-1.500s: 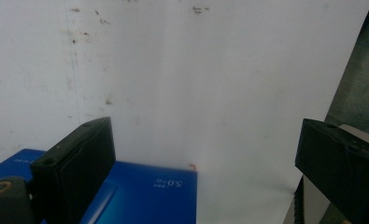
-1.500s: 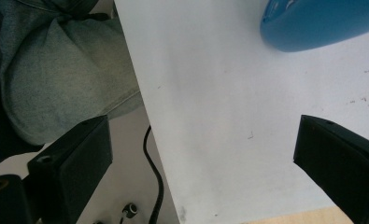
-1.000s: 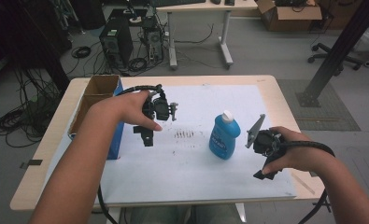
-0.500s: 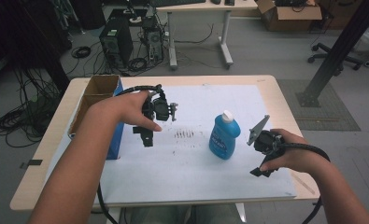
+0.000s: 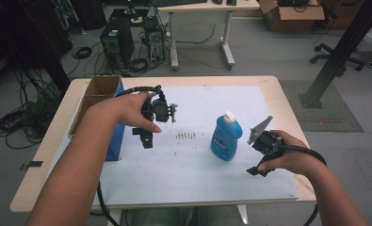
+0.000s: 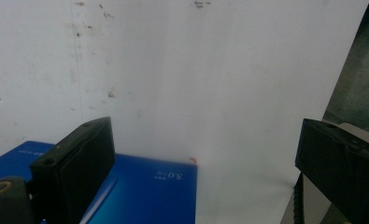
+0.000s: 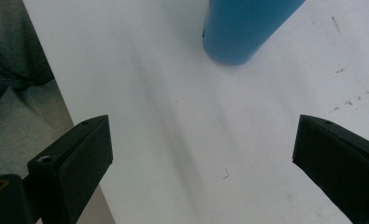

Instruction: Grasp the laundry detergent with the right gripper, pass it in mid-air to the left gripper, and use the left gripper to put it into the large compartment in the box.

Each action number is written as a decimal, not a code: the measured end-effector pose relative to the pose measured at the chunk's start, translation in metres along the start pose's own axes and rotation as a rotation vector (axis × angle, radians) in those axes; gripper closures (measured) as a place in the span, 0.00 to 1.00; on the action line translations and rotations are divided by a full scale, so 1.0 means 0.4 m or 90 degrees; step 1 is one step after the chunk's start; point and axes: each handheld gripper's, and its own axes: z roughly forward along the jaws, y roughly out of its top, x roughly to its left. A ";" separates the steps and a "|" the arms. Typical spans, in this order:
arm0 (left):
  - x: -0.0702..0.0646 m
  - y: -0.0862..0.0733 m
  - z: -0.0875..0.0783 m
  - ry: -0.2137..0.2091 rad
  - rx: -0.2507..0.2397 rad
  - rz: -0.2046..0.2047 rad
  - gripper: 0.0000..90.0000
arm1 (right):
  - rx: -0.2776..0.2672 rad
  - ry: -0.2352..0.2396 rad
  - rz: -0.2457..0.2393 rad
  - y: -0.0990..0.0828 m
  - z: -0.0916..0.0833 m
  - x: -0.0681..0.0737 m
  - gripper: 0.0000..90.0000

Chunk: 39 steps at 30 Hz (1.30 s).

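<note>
the blue bottle [image 5: 226, 139] stands upright with its white cap [image 5: 229, 116] on top, on the white sheet [image 5: 193, 174] that covers the surface, a little toward 3 o'clock from the sheet's middle. the right gripper [image 5: 258, 151] sits just beside it at its 3 o'clock, apart from it, held in the person's right hand [image 5: 289, 157]; its jaws are spread wide with nothing between them, and in the right gripper view [image 7: 203, 154] the bottle's base [image 7: 240, 28] lies ahead at 12 o'clock over bare sheet. the left gripper [image 5: 146, 134] is held in the left hand [image 5: 127, 110] at about 9 o'clock from the bottle, well apart from it, beside the blue box [image 5: 115, 141] near the sheet's 9 o'clock edge. its jaws are likewise released and empty; the left gripper view [image 6: 205, 163] looks down on the box's blue face [image 6: 145, 191] and the sheet.
</note>
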 end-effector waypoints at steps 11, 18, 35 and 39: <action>0.001 0.002 0.002 0.000 -0.001 0.001 0.06 | -0.032 -0.009 0.002 0.010 0.005 -0.002 0.05; 0.001 0.004 0.004 0.001 -0.002 0.002 0.06 | -0.069 -0.024 0.010 0.005 0.008 -0.003 0.05; -0.001 0.007 0.003 0.001 -0.002 0.006 0.06 | -0.204 -0.061 0.043 -0.003 0.047 0.006 0.04; -0.001 0.005 0.003 0.001 -0.004 0.005 0.06 | -0.241 -0.071 0.057 -0.004 0.059 0.007 0.03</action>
